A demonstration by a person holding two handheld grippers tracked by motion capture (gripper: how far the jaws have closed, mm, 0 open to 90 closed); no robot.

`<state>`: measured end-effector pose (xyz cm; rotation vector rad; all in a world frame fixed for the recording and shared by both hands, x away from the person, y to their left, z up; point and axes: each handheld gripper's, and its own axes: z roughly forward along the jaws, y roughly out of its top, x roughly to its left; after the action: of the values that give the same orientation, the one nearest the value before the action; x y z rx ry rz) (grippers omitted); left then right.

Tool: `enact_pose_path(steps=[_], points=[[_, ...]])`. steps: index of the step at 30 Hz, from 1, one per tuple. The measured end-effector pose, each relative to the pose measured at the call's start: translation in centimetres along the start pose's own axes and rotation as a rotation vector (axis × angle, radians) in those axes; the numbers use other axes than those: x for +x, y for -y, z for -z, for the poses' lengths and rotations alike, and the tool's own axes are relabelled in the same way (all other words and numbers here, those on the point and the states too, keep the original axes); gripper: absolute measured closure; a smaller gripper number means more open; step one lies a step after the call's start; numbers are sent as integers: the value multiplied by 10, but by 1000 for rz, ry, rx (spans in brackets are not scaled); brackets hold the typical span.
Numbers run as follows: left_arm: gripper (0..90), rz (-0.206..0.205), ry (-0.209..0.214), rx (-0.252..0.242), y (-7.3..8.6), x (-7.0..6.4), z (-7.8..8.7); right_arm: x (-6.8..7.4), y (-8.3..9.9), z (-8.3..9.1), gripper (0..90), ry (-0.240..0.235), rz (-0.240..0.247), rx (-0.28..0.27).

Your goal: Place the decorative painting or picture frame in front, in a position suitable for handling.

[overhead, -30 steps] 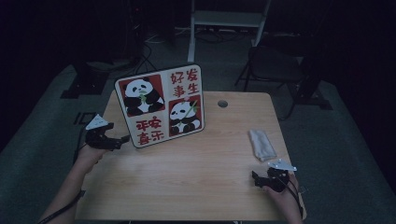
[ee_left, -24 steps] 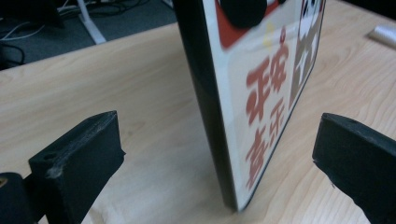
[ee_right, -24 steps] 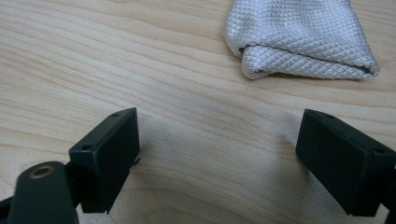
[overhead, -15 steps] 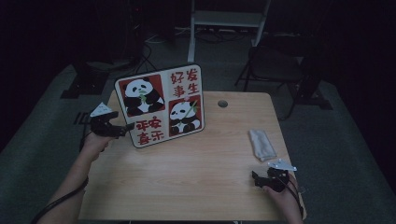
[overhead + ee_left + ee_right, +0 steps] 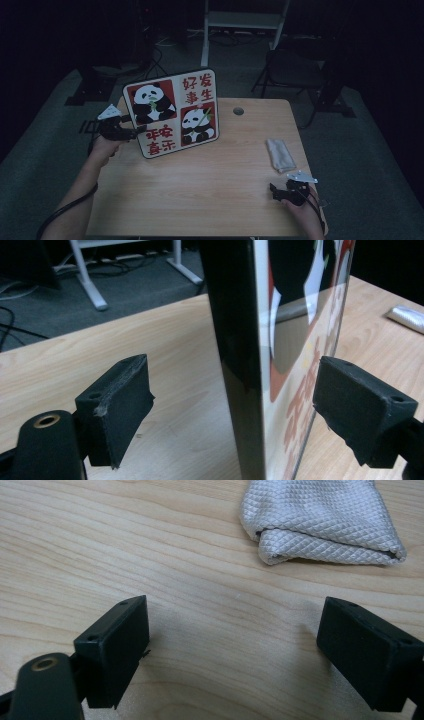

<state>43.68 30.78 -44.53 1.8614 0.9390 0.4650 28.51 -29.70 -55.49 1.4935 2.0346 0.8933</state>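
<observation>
Both jaws of my left gripper (image 5: 235,405) are now straddling the panda sign's (image 5: 172,112) edge, spread, not pinching yet. My right gripper (image 5: 240,645) is waiting spread, the cloth (image 5: 320,522) just ahead.

left gripper (image 5: 131,133): raised at far left, fingers (image 5: 117,402) spread wide, forearm stretched forward | right gripper (image 5: 278,191): low at near right, fingers (image 5: 117,645) spread wide, hand behind it
</observation>
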Motion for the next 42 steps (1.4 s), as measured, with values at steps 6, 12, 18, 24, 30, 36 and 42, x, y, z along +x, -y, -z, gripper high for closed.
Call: enact_pose_path(steps=[6,12,18,24,30,36,42], points=[[397,23,56,-28,3,4,-1,0,0,0,130,0,0,0],[620,17,100,-40,4,0,1,0,0,0,130,0,0,0],[672,48,153,-66,11,-2,7,0,0,0,130,0,0,0],[733,70,182,-85,16,-10,11,0,0,0,130,0,0,0],[792,81,208,-116,24,-27,16,0,0,0,130,0,0,0],[791,67,182,-125,27,-41,20,0,0,0,130,0,0,0],[793,59,184,-132,31,-53,23,0,0,0,130,0,0,0]])
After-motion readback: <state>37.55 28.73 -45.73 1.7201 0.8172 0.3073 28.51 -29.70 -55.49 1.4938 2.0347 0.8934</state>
